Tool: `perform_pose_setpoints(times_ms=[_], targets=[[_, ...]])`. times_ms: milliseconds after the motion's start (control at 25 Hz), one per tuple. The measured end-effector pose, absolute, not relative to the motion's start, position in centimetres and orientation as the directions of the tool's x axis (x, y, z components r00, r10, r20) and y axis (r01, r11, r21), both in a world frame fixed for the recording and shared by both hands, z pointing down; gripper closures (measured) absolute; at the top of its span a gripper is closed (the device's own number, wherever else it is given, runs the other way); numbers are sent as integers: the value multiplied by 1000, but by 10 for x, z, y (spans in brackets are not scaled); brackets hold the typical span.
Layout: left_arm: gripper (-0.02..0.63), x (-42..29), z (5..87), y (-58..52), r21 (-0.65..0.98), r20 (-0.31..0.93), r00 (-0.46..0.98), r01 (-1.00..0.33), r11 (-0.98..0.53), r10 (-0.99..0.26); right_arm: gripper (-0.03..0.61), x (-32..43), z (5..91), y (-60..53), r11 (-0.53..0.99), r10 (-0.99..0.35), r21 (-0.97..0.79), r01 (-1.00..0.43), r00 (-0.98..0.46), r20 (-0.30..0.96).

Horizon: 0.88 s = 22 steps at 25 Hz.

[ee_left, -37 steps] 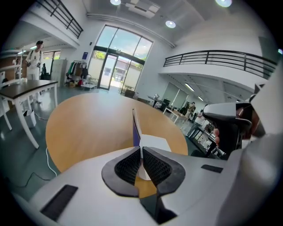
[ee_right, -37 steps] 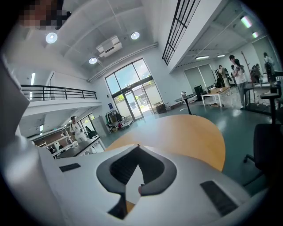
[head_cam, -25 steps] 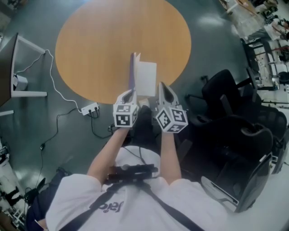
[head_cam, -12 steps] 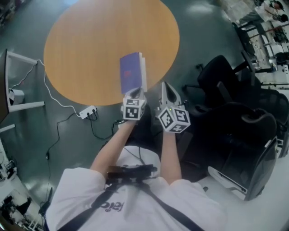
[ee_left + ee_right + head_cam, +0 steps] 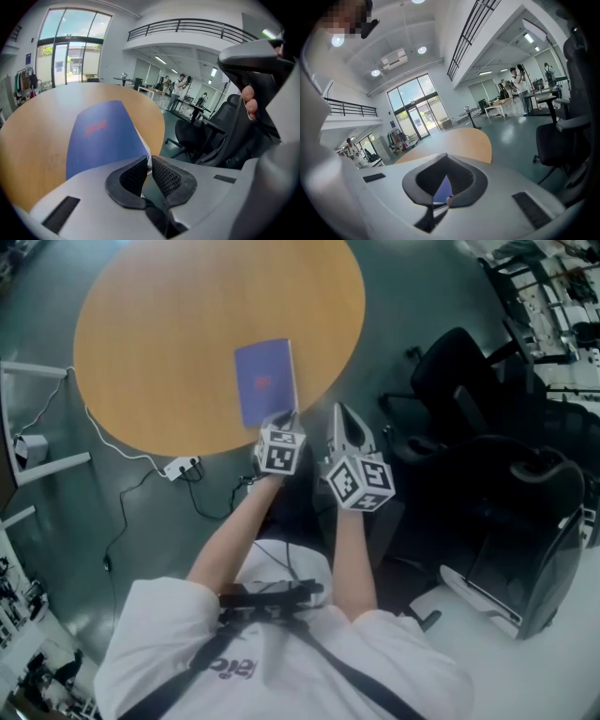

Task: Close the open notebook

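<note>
Lying shut, blue notebook (image 5: 264, 381), corner apparently pinched by left claw (image 5: 149, 158); right claw (image 5: 446, 154) closed.

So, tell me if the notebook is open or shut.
Shut: the notebook lies flat on the table, blue cover over its white pages.

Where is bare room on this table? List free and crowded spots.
Free on the table: left half and far side, from rim to notebook. Right of the notebook, a thin strip. Crowded: the near edge, at left gripper and right gripper.
</note>
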<state>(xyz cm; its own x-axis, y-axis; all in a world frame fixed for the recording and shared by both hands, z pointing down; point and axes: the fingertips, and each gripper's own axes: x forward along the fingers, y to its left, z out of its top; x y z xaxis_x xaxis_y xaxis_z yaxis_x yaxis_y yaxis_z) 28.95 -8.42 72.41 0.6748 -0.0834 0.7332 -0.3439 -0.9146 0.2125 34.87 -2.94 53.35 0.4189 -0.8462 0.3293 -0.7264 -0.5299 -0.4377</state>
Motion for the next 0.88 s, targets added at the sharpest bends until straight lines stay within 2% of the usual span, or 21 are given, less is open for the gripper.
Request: perform_pose_setpoints(times_ms=[240,440,640,880], targets=[[578,287,729,-73,234,739,673,-283,-930,-19,557,347,538,-29,-541,-839,-440,-717,424,340],[575,282,689,-80,303,654,756,-299,-905,-31,557,347,527,-36,-521,-852,-444,-729,419,313],[575,267,618,-110,344,512,850,-335,-877,-124,557,340,501,-48,-477,-879,-429,-767,399,263],[578,241,525,-157,304,331,906,-366,-880,-263,558,309,463,-72,-399,-915,-354,-845,345,209]])
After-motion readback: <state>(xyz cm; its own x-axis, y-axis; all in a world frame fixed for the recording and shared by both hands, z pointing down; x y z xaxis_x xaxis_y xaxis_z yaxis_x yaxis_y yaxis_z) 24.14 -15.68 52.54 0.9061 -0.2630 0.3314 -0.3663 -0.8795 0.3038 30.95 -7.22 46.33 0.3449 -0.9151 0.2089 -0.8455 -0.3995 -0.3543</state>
